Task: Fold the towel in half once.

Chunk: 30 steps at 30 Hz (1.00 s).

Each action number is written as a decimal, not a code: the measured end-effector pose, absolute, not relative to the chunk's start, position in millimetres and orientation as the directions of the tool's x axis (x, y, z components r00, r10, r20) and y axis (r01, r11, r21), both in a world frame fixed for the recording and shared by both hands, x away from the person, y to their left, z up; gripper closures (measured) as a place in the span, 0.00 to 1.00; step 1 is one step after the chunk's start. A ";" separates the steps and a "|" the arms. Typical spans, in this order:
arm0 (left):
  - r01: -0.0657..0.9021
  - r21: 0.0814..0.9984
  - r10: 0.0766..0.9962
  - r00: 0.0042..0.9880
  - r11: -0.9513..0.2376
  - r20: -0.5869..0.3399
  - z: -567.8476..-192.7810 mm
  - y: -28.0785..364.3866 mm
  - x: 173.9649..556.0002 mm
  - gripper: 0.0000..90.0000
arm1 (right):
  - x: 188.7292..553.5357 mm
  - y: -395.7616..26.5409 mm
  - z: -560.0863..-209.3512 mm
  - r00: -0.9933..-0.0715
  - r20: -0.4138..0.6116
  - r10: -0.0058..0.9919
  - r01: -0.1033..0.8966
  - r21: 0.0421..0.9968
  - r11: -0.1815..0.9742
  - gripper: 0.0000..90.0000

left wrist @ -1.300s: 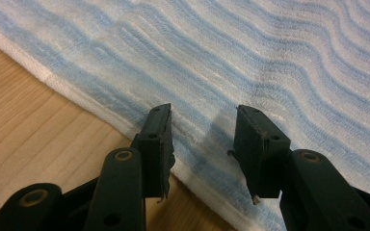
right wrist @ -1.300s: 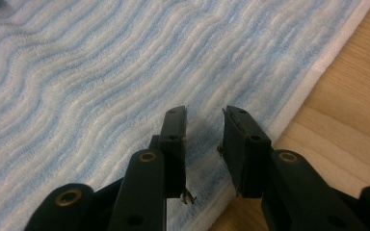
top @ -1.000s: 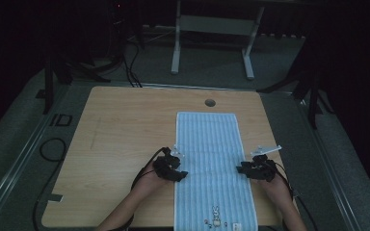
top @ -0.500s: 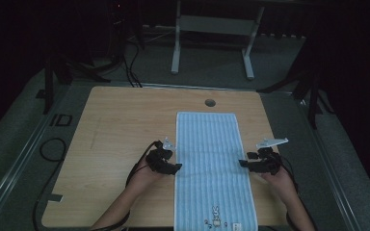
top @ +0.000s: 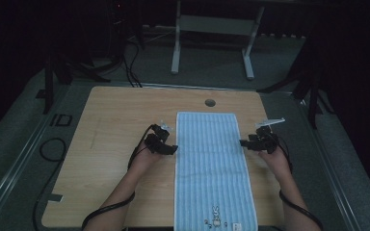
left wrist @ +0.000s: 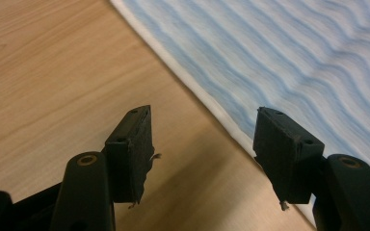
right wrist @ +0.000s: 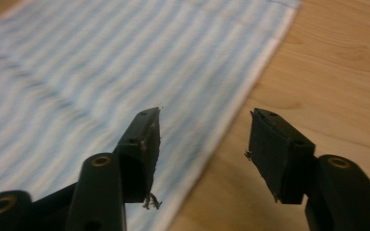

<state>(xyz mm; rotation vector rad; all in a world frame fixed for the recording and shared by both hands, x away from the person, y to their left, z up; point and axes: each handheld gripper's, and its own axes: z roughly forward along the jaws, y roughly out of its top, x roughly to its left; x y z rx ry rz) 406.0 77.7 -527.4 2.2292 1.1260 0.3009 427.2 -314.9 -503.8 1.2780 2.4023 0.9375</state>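
Observation:
A long blue-and-white striped towel (top: 212,163) lies flat down the middle of the wooden table (top: 115,125). My left gripper (top: 172,148) is at its left edge, about halfway along. Its jaws have just been opening and stand open (left wrist: 204,139) over bare wood, with the towel's white hem (left wrist: 197,91) just beyond them. My right gripper (top: 244,143) is at the right edge, level with the left one. Its jaws have just been closing a little but are still open (right wrist: 204,139), and they straddle the towel's hem (right wrist: 250,82) without pinching it.
A round cable hole (top: 210,102) sits in the table just past the towel's far end. The towel's near end has a small rabbit print (top: 216,216). A metal frame (top: 212,29) and cables (top: 125,53) are on the floor beyond the table.
Both hands have moved away from the person along the towel's two long edges, toward its far end. Both pairs of jaws stand wider than a second ago.

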 end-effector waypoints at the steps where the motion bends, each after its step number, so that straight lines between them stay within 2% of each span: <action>1: 0.652 0.613 0.792 0.607 -0.446 -0.069 -528.5 76.8 408.8 0.43 | 429.8 -315.0 -504.4 -0.570 0.068 0.819 0.651 0.645 0.400 0.55; 9: 0.662 0.594 0.800 0.598 -0.457 -0.051 -538.5 66.6 420.7 0.43 | 445.6 -307.5 -521.8 -0.537 0.037 0.842 0.692 0.591 0.415 0.57; 14: 0.655 0.588 0.800 0.599 -0.474 -0.023 -542.4 57.4 422.0 0.45 | 445.3 -300.6 -534.4 -0.547 -0.001 0.837 0.700 0.547 0.458 0.59; 17: 0.646 0.590 0.793 0.609 -0.485 -0.014 -542.0 53.1 422.0 0.48 | 444.0 -298.7 -534.7 -0.548 0.003 0.836 0.698 0.552 0.456 0.66; 20: 0.635 0.599 0.782 0.622 -0.488 -0.022 -541.9 48.8 420.8 0.58 | 442.6 -296.0 -534.2 -0.566 0.002 0.825 0.689 0.552 0.471 0.76; 23: 0.626 0.599 0.766 0.642 -0.499 -0.032 -541.1 45.8 420.5 0.74 | 442.4 -294.8 -534.2 -0.574 0.006 0.819 0.684 0.553 0.476 0.92; 26: 0.627 0.599 0.766 0.642 -0.499 -0.033 -540.8 42.2 420.5 0.95 | 442.1 -292.2 -534.2 -0.580 0.004 0.815 0.680 0.553 0.481 0.97; 30: 0.631 0.624 0.775 0.628 -0.461 -0.062 -540.1 44.3 421.5 0.98 | 443.0 -291.4 -532.0 -0.572 -0.010 0.820 0.679 0.555 0.480 0.98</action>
